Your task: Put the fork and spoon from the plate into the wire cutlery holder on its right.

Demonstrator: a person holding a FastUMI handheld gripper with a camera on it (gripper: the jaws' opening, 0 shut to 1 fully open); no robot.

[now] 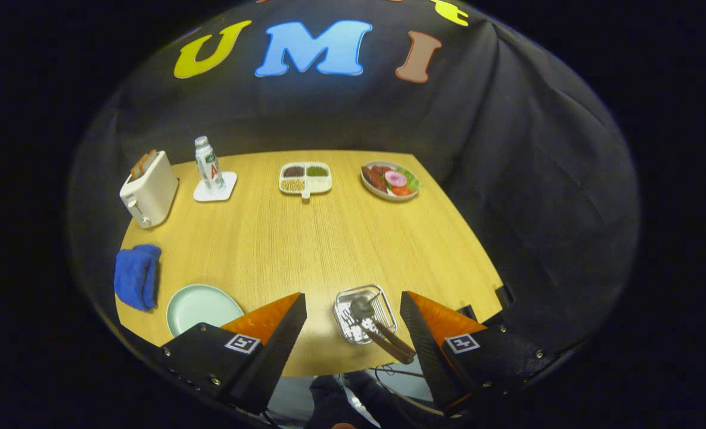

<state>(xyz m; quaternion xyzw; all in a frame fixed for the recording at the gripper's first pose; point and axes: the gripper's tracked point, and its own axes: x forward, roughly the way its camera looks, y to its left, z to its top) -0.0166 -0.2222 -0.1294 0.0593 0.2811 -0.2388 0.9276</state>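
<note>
With the claw (353,333) wide and empty, the spoon (376,330) overhanging the wire cutlery holder (382,298) may tip out.

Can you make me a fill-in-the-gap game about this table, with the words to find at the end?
1. The spoon and fork lie in the wire ____.
2. The green plate beside the blue cloth is ____.
3. The gripper fingers are ____, with the holder between them.
4. The bottle stands next to the ____.

Missing words: holder; empty; open; toaster
</note>
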